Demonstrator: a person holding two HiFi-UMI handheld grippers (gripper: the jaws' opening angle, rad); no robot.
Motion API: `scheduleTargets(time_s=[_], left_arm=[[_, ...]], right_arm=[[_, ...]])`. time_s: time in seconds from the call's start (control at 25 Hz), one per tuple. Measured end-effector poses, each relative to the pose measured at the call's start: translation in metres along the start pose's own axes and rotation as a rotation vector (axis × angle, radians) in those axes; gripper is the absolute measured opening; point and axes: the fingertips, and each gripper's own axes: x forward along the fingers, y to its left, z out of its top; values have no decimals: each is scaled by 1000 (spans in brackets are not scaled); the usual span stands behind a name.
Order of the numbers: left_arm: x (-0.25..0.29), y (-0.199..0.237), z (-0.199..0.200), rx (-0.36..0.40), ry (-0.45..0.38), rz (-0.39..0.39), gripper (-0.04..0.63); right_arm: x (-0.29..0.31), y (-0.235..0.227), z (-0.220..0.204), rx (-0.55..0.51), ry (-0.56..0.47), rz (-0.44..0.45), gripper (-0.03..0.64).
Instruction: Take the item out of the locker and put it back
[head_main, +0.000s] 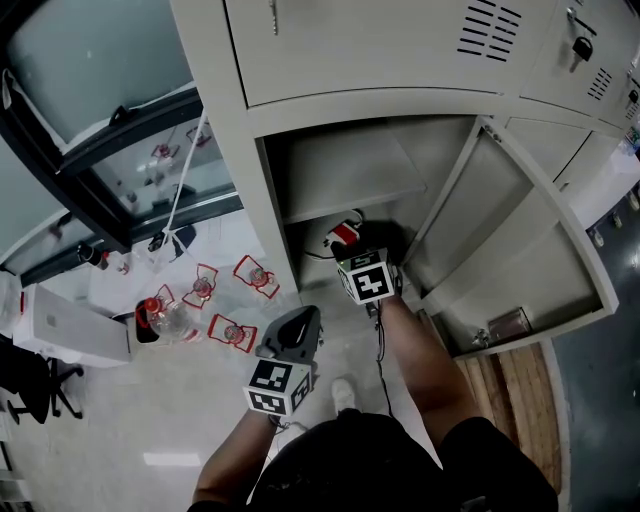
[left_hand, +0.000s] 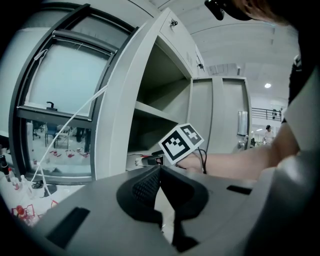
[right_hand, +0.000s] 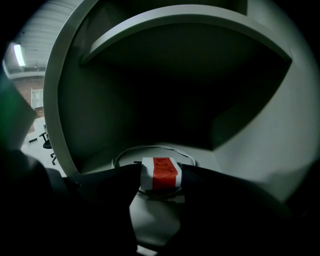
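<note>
**A:** What are the fingers doing on the right?

**B:** The fingers of the right gripper are closed on a red-and-white box. One pad sits against each side face, gripping it across its width.

**A:** And the other one?

**B:** The left gripper has its fingers pressed tip to tip with nothing between them. In the head view it hangs outside, at about seven o'clock from the right one.

**A:** Where is the box, then?

**B:** It's inside the locker, in the compartment under the shelf, low and near the front. A white cable loops on the compartment floor at twelve o'clock, behind the box. I cannot tell whether the box rests on that floor or hangs just above it.

**A:** The door?

**B:** The door stands wide open at three o'clock, clear of the arm.

**A:** How far along is the job?

**B:** As I read it, the box is gripped but within the locker, so this is one end of the job or the other. Either the lift-out is about to start and everything is left to do, or the box is being set back. In that case only letting go and drawing the hand out remain. The pictures do not settle which.
</note>
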Motion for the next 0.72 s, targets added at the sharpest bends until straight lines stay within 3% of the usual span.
scheduleTargets(time_s=[0.28, 0.6, 0.72], left_arm=[[-1, 3, -2, 0, 4, -3, 5], [-11, 7, -3, 0, 5, -11, 5], [-16, 6, -4, -1, 8, -16, 5]], right_arm=[[4, 6, 1, -31, 6, 10, 253], [-3, 5, 2, -75, -19, -50, 259], [-13, 7, 5, -60, -43, -60, 193]])
